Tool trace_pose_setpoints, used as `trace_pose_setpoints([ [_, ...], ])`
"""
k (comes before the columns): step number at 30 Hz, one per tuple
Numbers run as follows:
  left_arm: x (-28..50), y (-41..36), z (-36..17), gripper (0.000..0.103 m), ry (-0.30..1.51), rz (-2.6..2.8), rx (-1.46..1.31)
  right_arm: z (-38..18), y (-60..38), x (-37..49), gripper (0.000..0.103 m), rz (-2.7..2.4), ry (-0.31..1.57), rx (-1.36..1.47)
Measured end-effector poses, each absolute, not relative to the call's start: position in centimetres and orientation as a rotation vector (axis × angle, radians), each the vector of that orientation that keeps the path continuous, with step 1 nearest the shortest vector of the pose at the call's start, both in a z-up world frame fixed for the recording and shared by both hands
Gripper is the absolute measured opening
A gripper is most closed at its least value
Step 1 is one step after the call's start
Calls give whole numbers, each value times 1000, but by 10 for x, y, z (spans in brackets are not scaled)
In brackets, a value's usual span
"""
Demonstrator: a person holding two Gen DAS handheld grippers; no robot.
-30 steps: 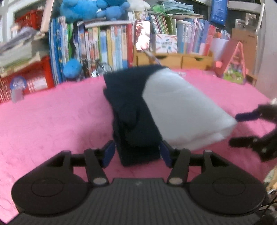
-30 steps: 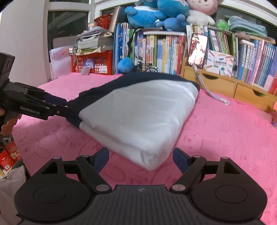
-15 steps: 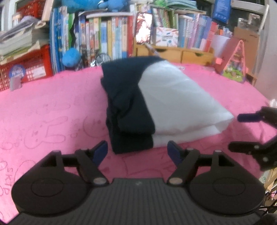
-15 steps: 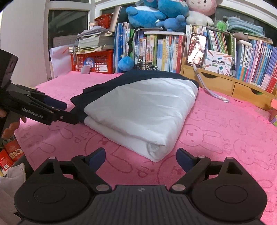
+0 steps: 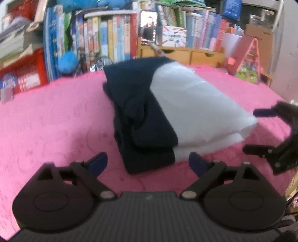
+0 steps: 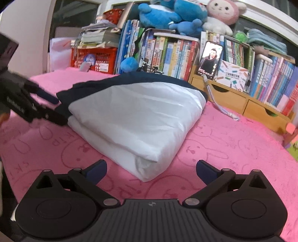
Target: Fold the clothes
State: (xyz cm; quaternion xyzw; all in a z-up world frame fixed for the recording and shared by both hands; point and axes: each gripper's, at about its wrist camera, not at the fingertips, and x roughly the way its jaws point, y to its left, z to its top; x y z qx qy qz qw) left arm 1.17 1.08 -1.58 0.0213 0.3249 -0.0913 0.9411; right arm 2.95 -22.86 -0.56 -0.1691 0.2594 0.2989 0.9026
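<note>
A folded garment (image 5: 188, 104), white with a navy part (image 5: 137, 104), lies on the pink blanket (image 5: 55, 119). My left gripper (image 5: 147, 162) has its jaws opening wide. The navy corner lies between them and neither pad touches it. In the right wrist view the garment (image 6: 134, 115) shows its white corner nearest. My right gripper (image 6: 150, 170) also has its jaws opening, with that corner between them and untouched. Each gripper shows in the other's view: the right gripper (image 5: 253, 130) at the white corner, the left gripper (image 6: 57, 111) at the navy edge.
Behind the blanket stand a row of books (image 6: 167, 54), a red crate (image 6: 93, 59), wooden drawers (image 6: 232, 96) with a phone (image 6: 210, 59) propped on them, and plush toys (image 6: 167, 14) on top. A pink toy house (image 5: 249, 59) stands at the far right. A cable (image 6: 221, 108) trails onto the blanket.
Both grippers have spread their jaws wide. The left pads have come off the navy corner, and the garment has settled flat on the blanket.
</note>
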Motion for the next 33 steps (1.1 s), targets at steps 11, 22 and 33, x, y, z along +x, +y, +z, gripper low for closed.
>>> trace_pose_setpoints([
  [11,23,17,-37,102,695,-222,57,-16,-228,49,103,683,586,-333],
  [22,27,24,-36,103,655,-258,14,-18,-232,57,103,705,634,-290],
  [33,30,19,-38,103,666,-244,59,-20,-236,62,103,698,668,-238],
])
